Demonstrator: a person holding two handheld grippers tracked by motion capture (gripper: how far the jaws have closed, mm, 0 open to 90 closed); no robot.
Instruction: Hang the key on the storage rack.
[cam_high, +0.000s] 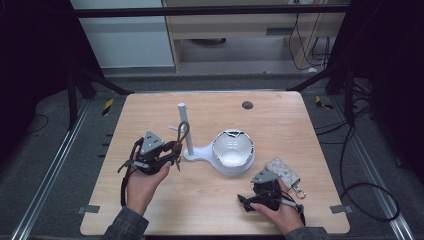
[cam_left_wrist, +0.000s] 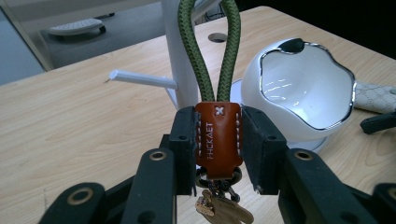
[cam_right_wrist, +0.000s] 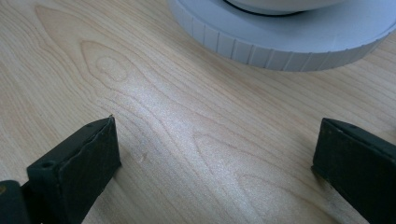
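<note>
A keychain with a green cord loop (cam_left_wrist: 195, 56), a brown leather tab (cam_left_wrist: 218, 154) and keys under it is clamped in my left gripper (cam_left_wrist: 218, 135), which is shut on the tab. In the high view the left gripper (cam_high: 174, 149) holds the green cord loop (cam_high: 183, 131) just left of a white stand's upright post (cam_high: 183, 112). A side peg (cam_left_wrist: 140, 79) sticks out of that post. The stand's base carries a white bowl (cam_high: 232, 150) with a chrome rim. My right gripper (cam_high: 250, 198) rests low at the front right, open over bare wood (cam_right_wrist: 215, 149).
A patterned pouch (cam_high: 282, 170) with a metal clip lies just right of the bowl, beside the right hand. The stand's round white base (cam_right_wrist: 280, 42) is close ahead of the right jaws. A dark round hole (cam_high: 247, 105) marks the table's far side.
</note>
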